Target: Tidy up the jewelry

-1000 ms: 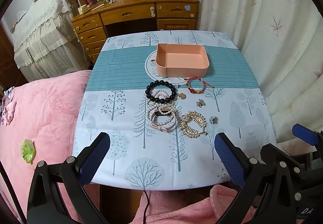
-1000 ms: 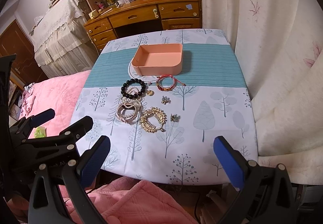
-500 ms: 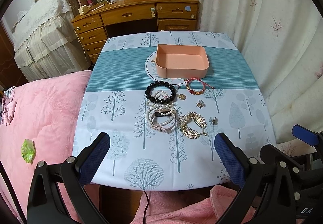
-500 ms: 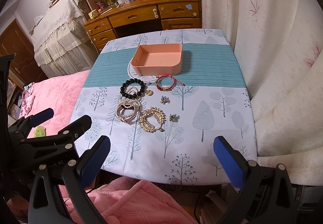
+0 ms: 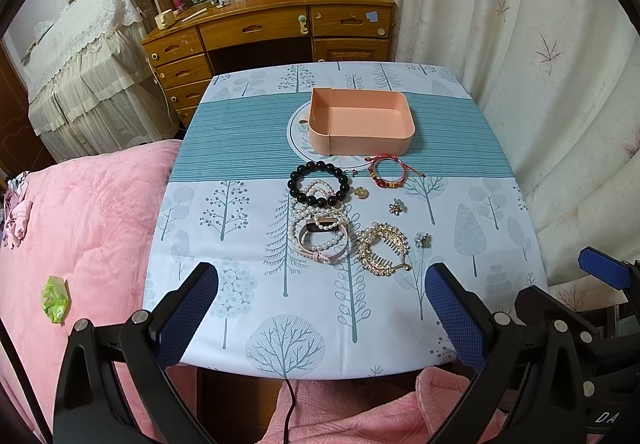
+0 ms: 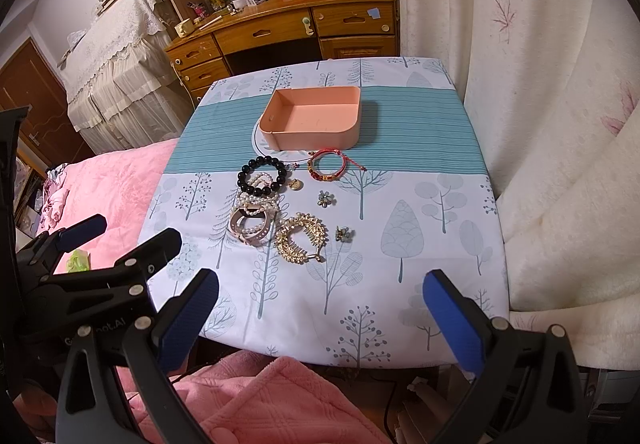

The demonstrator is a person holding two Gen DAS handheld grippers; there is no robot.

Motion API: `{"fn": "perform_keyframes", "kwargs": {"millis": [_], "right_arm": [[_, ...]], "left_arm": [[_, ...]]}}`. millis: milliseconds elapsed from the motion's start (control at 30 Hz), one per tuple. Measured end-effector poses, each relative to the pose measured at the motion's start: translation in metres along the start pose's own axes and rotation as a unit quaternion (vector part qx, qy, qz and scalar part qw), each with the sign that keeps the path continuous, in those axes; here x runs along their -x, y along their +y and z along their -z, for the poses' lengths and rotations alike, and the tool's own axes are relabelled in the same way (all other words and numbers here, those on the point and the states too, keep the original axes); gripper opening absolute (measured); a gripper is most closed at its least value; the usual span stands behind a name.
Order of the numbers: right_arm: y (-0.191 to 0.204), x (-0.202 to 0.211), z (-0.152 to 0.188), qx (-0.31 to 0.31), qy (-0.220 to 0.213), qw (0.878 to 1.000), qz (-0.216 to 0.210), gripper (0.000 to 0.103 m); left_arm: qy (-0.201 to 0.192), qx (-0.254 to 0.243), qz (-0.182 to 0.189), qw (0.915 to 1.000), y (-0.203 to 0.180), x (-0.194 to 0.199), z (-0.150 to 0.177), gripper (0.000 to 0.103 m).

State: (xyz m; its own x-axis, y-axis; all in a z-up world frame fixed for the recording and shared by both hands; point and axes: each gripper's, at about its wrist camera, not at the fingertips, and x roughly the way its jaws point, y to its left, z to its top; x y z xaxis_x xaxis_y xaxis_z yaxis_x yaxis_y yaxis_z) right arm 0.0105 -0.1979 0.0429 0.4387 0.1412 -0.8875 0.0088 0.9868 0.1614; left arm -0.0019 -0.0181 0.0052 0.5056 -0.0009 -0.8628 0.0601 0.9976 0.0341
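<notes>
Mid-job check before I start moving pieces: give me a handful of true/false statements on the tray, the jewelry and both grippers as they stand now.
1. The pink tray has nothing in it. True.
2. The black bead bracelet lies inside the tray. False: it lies on the tablecloth in front of the tray, overlapping the pearl strands.
3. The left gripper is open and holds nothing. True.
4. The right gripper is shut on the gold hair comb. False: its fingers are wide apart and empty, and the comb lies on the cloth.
5. The red cord bracelet lies just in front of the tray. True.
</notes>
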Motion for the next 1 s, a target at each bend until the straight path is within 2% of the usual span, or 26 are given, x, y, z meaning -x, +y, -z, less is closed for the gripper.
{"fn": "perform_keyframes", "kwargs": {"millis": [1000], "right_arm": [[0.0006,-0.0003,-0.0024,0.000,0.001,1.000,0.000,0.102]], "left_arm": [[-0.001,0.000,-0.001,1.0000,-0.0008,-0.0001,-0.0020,0.102]]}}
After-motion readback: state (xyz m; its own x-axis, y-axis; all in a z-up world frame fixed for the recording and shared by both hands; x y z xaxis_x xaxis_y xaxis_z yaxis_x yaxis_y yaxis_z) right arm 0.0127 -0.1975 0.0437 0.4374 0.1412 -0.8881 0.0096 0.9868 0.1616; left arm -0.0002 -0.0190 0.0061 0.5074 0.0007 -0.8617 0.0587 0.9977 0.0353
